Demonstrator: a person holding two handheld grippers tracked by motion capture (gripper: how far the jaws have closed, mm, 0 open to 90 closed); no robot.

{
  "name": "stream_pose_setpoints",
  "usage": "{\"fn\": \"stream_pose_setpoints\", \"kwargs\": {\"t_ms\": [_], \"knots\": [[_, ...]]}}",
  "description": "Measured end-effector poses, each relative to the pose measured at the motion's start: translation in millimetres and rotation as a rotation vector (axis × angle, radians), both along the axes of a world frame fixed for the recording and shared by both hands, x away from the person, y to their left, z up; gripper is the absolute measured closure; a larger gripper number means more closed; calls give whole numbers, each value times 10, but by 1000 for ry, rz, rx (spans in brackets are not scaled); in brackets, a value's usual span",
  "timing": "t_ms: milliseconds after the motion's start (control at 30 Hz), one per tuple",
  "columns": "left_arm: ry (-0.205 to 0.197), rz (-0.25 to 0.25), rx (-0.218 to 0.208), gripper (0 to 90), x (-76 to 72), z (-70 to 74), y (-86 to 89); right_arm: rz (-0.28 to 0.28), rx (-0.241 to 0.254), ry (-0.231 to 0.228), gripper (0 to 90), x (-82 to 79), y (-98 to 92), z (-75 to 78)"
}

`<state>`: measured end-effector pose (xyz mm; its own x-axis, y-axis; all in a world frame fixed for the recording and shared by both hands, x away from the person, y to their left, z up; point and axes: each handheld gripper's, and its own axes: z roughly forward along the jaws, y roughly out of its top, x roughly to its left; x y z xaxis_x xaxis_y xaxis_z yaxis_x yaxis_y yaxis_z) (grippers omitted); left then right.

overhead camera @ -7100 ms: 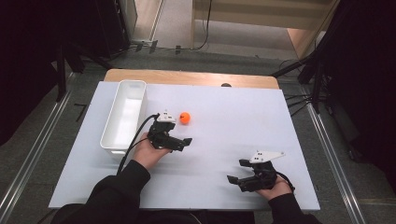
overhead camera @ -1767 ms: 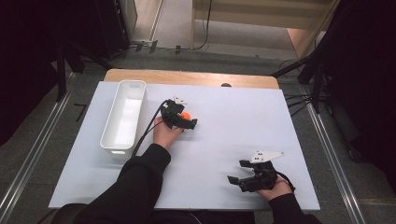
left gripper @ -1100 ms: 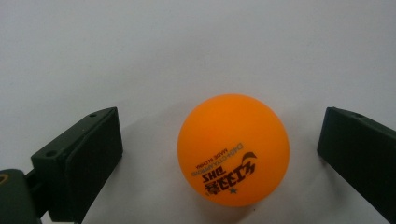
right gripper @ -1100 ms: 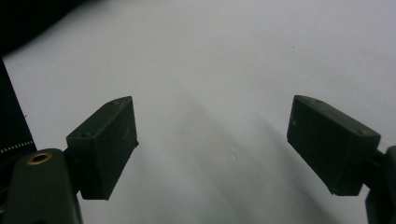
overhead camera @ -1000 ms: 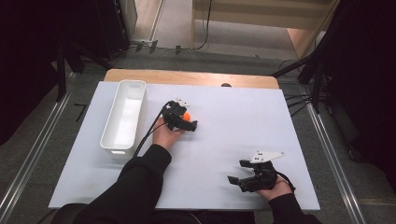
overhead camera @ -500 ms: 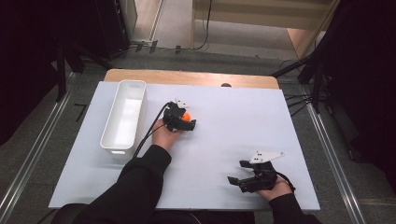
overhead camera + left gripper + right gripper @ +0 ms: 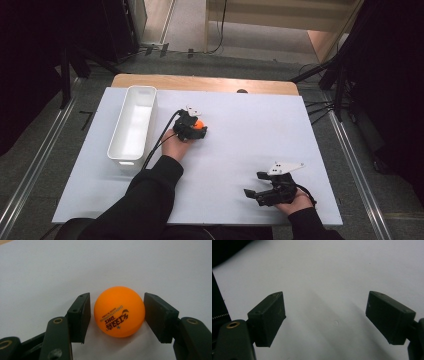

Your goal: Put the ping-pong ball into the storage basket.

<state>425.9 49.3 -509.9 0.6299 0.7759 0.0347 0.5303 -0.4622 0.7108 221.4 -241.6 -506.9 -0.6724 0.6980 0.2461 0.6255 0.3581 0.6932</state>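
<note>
An orange ping-pong ball [image 7: 199, 123] [image 7: 119, 311] with dark print lies on the white table top [image 7: 250, 135], right of the white tray. My left gripper [image 7: 199, 128] [image 7: 117, 315] is around it; its jaws have just been closing, and the two black pads now sit against the ball's sides, which rests on the table. My right gripper [image 7: 253, 184] [image 7: 325, 315] rests near the table's front right, held in a hand. Its jaws stand wide open over bare white surface with nothing between them.
A long white tray [image 7: 116, 131], empty as far as I see, stands at the table's left. A wooden strip [image 7: 200, 82] runs along the far edge. The left gripper's cable [image 7: 159, 142] trails past the tray's right side. Dark floor and rails flank the table.
The left gripper's jaws have closed in on the orange ball from wide apart. Both hands have stayed where they were, and the ball has not moved.
</note>
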Motion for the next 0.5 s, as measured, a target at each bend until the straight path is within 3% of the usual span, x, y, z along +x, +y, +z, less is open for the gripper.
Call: {"fn": "stream_pose_setpoints", "kwargs": {"t_ms": [167, 500], "knots": [[-2, -5, -4, 494, -16, 5, -11, -1, -1, 1, 146, 0, -3, 2], [4, -2, -9, 507, -14, 9, -8, 0, 0, 1, 145, -1, 0, 1]]}}
